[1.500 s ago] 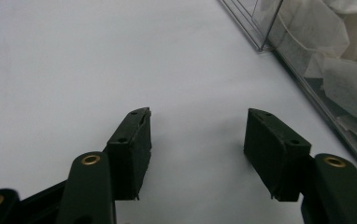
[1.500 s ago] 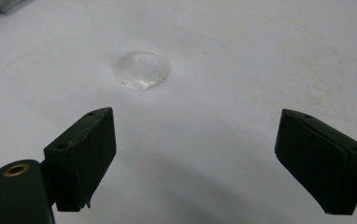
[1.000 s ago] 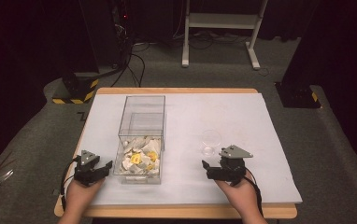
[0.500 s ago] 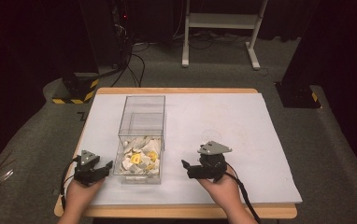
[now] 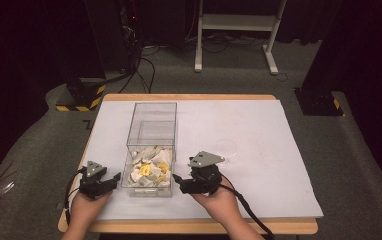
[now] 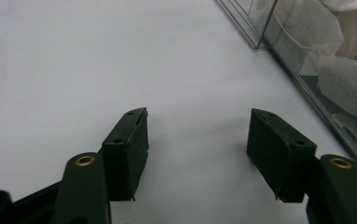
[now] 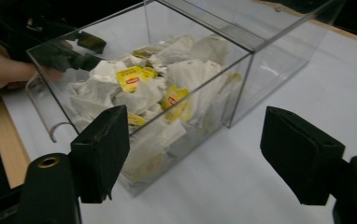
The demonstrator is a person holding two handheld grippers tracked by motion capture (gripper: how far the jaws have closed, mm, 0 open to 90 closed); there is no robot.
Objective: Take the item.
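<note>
The clear box (image 5: pixel 150 155) of tea bags (image 5: pixel 149 169) sits on the white table cover (image 5: pixel 259 135) near the front edge, and from above we see our left gripper (image 5: pixel 110 181) and right gripper (image 5: pixel 180 186) flanking it. In the left gripper view, our jaws stand apart over bare cover, holding nothing, the box wall at right. In the right gripper view, our jaws, which have just been closing, gape empty before the box; yellow tags show.

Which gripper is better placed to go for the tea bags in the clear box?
Probably right. The right gripper faces the clear box of tea bags, jaws open; the left gripper points along the white table cover beside it.
</note>
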